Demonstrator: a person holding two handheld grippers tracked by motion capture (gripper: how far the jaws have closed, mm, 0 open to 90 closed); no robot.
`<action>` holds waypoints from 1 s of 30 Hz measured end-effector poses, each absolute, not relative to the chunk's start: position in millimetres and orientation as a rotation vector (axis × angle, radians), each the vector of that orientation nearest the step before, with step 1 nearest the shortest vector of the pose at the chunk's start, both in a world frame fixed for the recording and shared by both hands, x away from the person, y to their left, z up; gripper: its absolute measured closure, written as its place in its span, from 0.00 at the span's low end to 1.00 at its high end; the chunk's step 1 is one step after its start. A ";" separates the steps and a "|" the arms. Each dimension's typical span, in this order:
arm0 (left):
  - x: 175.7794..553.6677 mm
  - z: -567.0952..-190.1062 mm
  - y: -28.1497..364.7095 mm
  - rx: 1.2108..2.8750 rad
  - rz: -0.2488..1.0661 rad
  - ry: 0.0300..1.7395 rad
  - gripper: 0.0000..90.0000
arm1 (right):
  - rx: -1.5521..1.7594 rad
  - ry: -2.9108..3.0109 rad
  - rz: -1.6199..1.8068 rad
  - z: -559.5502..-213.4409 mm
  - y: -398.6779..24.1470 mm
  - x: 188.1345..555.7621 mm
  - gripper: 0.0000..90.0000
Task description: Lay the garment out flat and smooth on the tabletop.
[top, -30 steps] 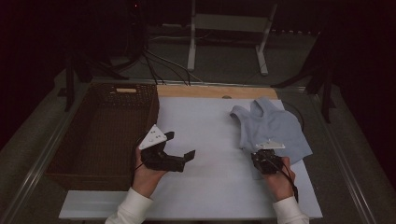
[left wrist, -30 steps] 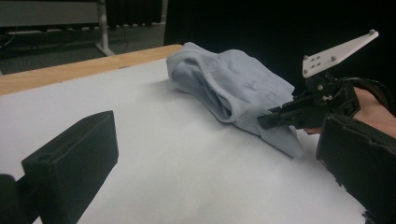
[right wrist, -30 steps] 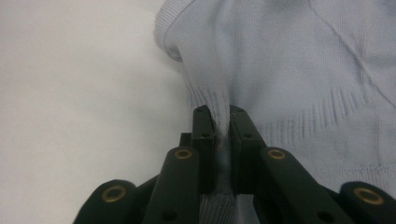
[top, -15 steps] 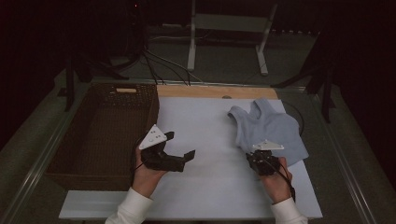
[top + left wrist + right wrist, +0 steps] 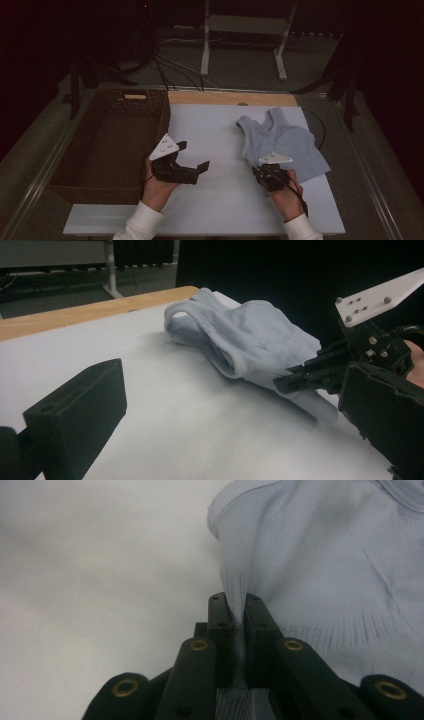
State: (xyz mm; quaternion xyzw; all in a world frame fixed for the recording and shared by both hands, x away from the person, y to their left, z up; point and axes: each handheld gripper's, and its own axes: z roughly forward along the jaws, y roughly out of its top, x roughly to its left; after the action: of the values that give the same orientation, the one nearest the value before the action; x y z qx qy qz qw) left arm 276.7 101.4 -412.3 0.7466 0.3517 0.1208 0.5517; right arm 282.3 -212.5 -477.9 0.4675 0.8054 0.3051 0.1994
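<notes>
Clearly the right hand-held gripper (image 5: 236,611) clamps the top's (image 5: 330,565) hem (pinched fold hidden); left hand-held gripper (image 5: 192,157) apart.

Brown wicker basket (image 5: 107,145) left of white board (image 5: 210,135), metal stand (image 5: 240,30) behind.

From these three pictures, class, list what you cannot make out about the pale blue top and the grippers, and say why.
- Pale blue top: its underside, hidden against the white board in the high view.
- Right gripper: the pinched fabric edge, hidden between its closed jaws in the right gripper view.
- Left gripper: one jaw cut off by the frame edge in the left gripper view.
</notes>
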 end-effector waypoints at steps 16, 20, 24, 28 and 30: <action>276.9 -412.9 101.3 1.762 0.290 0.834 0.00 | 1.257 2.310 0.974 -474.0 -180.3 272.7 0.94; 277.0 -413.1 101.4 1.762 0.290 0.834 0.00 | 1.216 2.342 1.049 -470.0 -168.9 267.0 0.94; 276.7 -413.0 101.1 1.764 0.290 0.833 0.00 | 1.188 2.368 1.048 -472.5 -161.2 265.1 0.92; 276.9 -413.5 100.8 1.766 0.289 0.832 0.00 | 1.196 2.413 1.075 -475.1 -161.9 267.3 0.68; 276.7 -414.1 100.0 1.765 0.290 0.832 0.00 | 1.183 2.409 1.070 -474.7 -160.4 266.5 0.52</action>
State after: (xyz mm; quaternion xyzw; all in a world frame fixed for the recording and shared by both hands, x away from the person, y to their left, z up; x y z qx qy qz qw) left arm 276.7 100.0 -414.1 0.7461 0.3519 0.1225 0.5518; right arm 266.5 -160.4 -474.7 0.4063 0.8271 0.3674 0.1257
